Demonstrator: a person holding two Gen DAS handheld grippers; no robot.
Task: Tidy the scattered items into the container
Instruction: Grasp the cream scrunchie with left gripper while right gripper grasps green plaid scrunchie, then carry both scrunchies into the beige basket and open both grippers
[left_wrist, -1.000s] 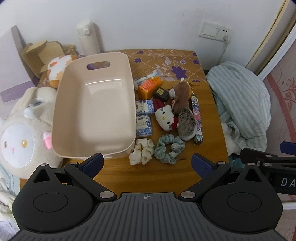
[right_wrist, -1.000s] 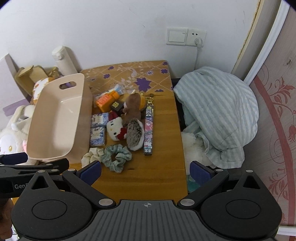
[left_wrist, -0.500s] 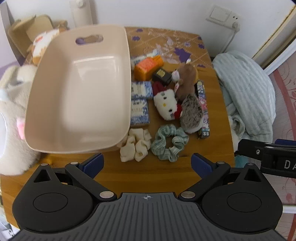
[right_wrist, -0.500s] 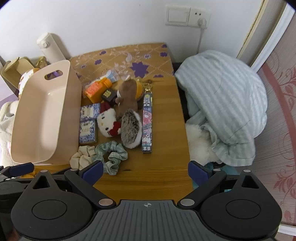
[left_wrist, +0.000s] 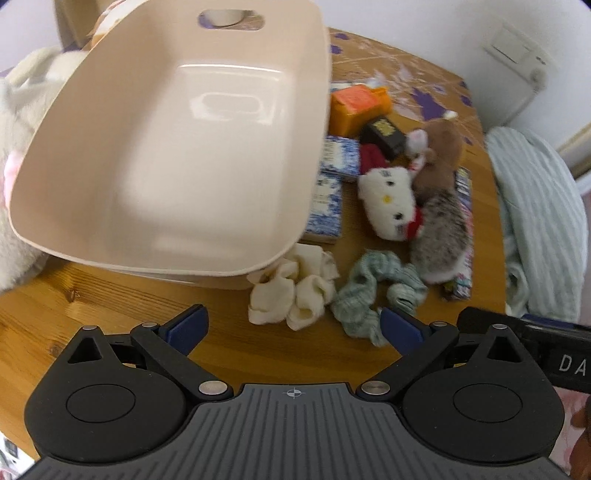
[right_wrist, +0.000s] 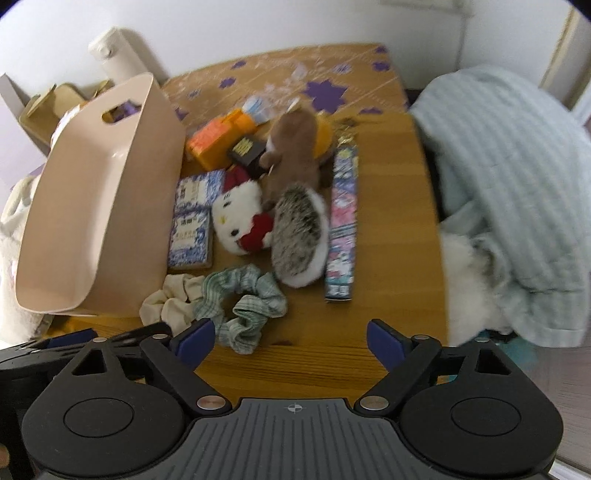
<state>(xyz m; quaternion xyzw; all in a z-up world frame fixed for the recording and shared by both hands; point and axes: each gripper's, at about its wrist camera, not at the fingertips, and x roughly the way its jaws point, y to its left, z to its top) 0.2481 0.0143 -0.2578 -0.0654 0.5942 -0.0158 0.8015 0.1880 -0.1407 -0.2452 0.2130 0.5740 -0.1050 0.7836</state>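
Note:
The empty beige container (left_wrist: 110, 166) (right_wrist: 99, 214) stands at the table's left. Beside it lie a cream scrunchie (left_wrist: 291, 291) (right_wrist: 170, 299), a green scrunchie (left_wrist: 373, 291) (right_wrist: 243, 299), a white cat plush (left_wrist: 388, 206) (right_wrist: 240, 218), a hedgehog plush (left_wrist: 439, 240) (right_wrist: 299, 236), a brown plush (right_wrist: 291, 155), an orange box (right_wrist: 218, 142) and blue patterned packs (right_wrist: 192, 229). My left gripper (left_wrist: 293, 328) hangs open just short of the cream scrunchie. The jaws of my right gripper (right_wrist: 290, 341) are closing but still wide, with the green scrunchie's near edge by the left fingertip and untouched.
A striped blanket (right_wrist: 509, 184) is heaped off the table's right edge. A large white plush (left_wrist: 14, 147) leans at the container's left. A white bottle (right_wrist: 118, 55) and cardboard (right_wrist: 48, 103) stand behind it. A long patterned strap (right_wrist: 341, 229) lies right of the hedgehog.
Both grippers have come down toward the table, so the scrunchies and the container look much larger and closer. The right jaws have narrowed a little.

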